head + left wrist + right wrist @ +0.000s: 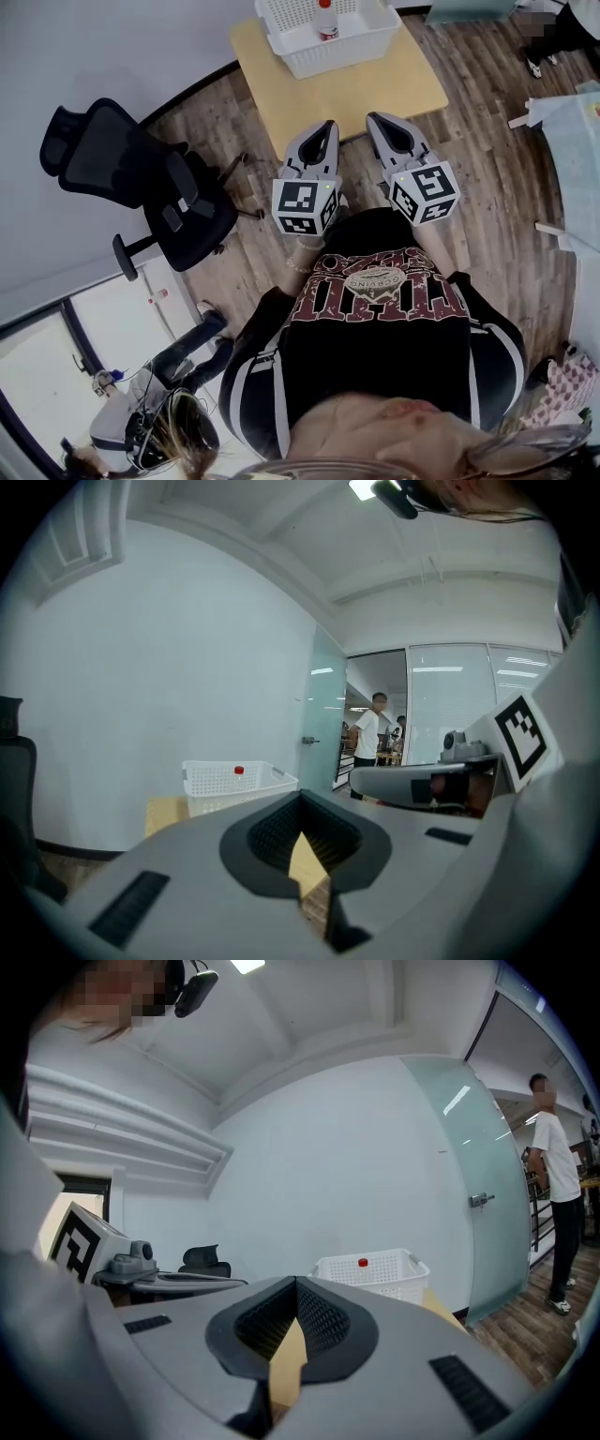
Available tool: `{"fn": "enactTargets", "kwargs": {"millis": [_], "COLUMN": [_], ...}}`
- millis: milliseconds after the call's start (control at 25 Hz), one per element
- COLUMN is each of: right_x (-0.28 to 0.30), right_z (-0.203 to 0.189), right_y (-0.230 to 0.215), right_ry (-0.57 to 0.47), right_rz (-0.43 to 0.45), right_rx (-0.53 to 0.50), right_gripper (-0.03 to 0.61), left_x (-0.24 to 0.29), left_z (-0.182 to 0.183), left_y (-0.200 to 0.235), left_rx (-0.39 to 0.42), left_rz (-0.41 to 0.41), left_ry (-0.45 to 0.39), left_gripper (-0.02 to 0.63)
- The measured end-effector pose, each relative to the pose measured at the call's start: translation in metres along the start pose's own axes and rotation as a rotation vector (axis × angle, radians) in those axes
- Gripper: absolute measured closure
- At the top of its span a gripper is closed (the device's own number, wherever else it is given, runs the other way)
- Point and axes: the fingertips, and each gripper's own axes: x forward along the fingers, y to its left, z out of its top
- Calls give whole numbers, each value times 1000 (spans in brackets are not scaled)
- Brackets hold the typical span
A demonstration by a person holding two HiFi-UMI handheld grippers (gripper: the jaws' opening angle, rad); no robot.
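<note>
Ahead, wooden table [403,84], white basket [328,56], plank floor [487,159]; left claw [330,123] and right claw [371,116] pressed together.

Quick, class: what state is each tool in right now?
Left tool: shut, holding nothing.
Right tool: shut, holding nothing.

Wood-plank floor [487,178], black office chair [98,155] by a plain white wall [94,47], frosted glass door [459,1166], ceiling light [246,965]
</note>
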Motion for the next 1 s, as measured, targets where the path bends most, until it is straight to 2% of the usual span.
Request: {"fn": "enactTargets", "kwargs": {"millis": [560,1000], "right_x": [58,75], "right_z": [4,5], "right_y": [-4,-19], "right_ry": [-5,18], "right_rz": [-94,-128], "right_rx": [12,8], "right_gripper": [561,561], "left_x": [30,42], "left_z": [11,12], "left_y": [52,71], "left_rx": [6,-13], "left_rz": [-95,-93], "left_ry": [15,24], "left_gripper": [566,566]}}
